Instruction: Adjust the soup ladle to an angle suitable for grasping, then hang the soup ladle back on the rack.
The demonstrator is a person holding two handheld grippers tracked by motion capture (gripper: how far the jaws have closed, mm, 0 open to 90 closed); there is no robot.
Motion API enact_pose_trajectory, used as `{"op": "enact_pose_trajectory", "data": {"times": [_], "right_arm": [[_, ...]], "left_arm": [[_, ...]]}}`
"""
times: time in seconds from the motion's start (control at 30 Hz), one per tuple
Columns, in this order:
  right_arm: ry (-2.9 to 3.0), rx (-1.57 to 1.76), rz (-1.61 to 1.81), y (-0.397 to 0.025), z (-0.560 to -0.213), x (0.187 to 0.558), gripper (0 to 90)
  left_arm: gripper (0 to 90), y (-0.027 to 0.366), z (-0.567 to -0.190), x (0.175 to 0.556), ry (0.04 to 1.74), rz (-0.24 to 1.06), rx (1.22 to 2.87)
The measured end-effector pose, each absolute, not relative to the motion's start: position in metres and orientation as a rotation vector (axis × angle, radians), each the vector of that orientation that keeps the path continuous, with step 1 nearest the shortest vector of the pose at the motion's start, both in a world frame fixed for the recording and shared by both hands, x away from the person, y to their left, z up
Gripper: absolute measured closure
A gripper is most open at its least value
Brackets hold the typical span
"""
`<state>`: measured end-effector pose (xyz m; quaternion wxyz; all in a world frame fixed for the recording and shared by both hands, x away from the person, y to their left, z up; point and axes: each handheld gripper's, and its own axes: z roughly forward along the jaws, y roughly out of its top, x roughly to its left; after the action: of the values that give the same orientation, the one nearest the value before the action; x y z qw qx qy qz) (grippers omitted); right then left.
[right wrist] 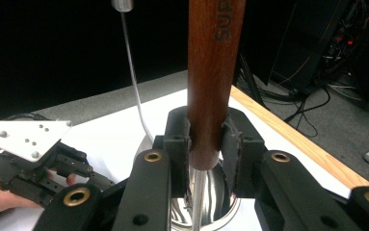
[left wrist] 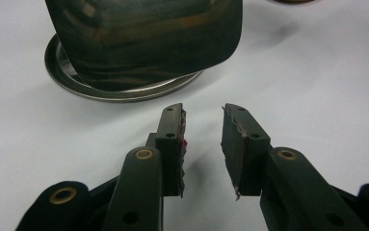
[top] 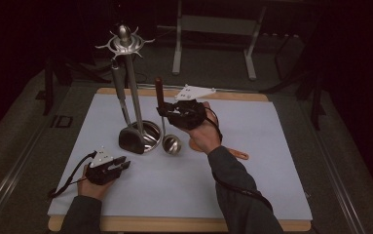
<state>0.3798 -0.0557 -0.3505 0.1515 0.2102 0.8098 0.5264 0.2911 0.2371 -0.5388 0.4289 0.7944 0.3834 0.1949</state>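
Now our right hand-held gripper (right wrist: 205, 139) pinches the ladle (top: 167, 127) upright by its handle. We lift it straight to a rack (top: 124, 45) hook, while the left hand-held gripper (left wrist: 203, 144), spread, rests.

Reddish-brown wooden handle (right wrist: 210, 72), silver ladle bowl (top: 172, 144) — black grippers, white mat (top: 252, 146).

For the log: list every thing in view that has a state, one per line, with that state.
Ladle: upright, bowl low by the table, wooden handle clamped in the right tongs.
Right tongs: shut on the handle.
Left tongs: open, holding nothing, low over the table.
Utensil stand: upright, one dark-headed tool hanging from it.
Orange utensil: lying flat on the table, partly hidden by the right hand.
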Motion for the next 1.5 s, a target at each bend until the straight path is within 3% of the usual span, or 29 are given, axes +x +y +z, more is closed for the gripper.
{"op": "enact_pose_trajectory", "data": {"times": [1.5], "right_arm": [[2.204,0.68,1.521,-0.033,-0.307,0.377,73.8]], "left_arm": [[69.8,0.237,-0.539,0.291,0.956,0.489,1.981]]}}
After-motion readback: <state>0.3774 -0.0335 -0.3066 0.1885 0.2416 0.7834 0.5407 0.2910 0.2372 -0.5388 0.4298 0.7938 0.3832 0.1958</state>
